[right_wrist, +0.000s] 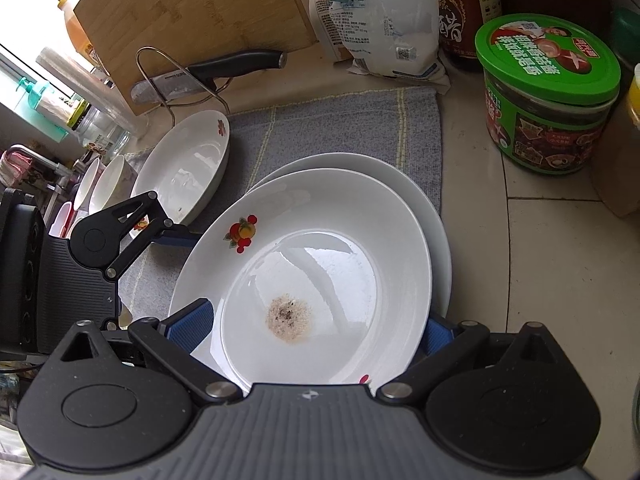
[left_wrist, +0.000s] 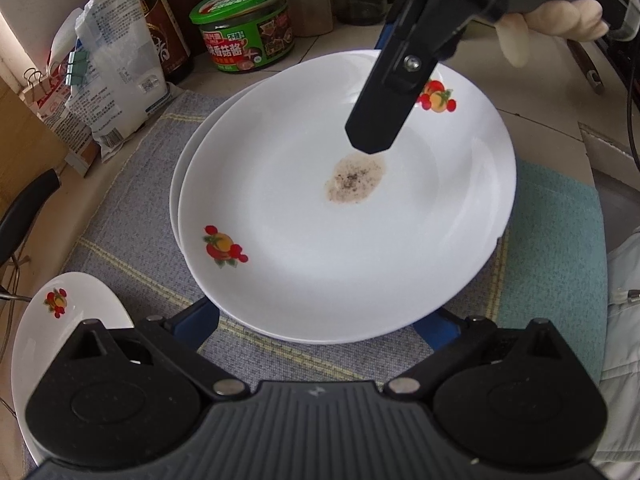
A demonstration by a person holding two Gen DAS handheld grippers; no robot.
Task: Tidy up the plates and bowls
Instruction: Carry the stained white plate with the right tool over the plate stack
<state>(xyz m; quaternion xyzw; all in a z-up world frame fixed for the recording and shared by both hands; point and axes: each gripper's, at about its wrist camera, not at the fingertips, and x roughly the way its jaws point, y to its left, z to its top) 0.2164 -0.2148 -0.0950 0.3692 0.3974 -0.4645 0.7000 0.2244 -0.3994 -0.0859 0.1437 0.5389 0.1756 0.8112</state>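
Seen only from the left wrist: a gloved hand [left_wrist: 560, 28] at the upper right, gripping the right gripper [right_wrist: 314, 328], with one black finger [left_wrist: 376, 112] slanting down over the far half of the top plate [left_wrist: 320, 240]; also a teal cloth [left_wrist: 560, 248] at the right, beside the grey cloth [left_wrist: 132, 208]. Seen only from the right wrist: two white bowls [right_wrist: 108, 184] tilted on edge at the far left, a black-handled knife [right_wrist: 224, 68] laid across a wire rack, and a wooden cutting board [right_wrist: 192, 8] upright behind it. Common to both: a third plate [left_wrist: 60, 320] off to the side on the grey cloth, a green-lidded jar [left_wrist: 244, 24] and a clipped white bag [left_wrist: 116, 64] at the back of the counter. Top plate stacked slightly off-centre on a lower plate [left_wrist: 192, 152], both on the grey cloth; in its well, a small brownish patch of speckled residue [left_wrist: 356, 178]. Bowl contents not visible. Left gripper [left_wrist: 318, 320] spread wide, its blue fingers low at either side of the stack's near rim. Right gripper likewise spread wide, blue fingers flanking the top plate's rim; actual contact with the rim impossible to judge.
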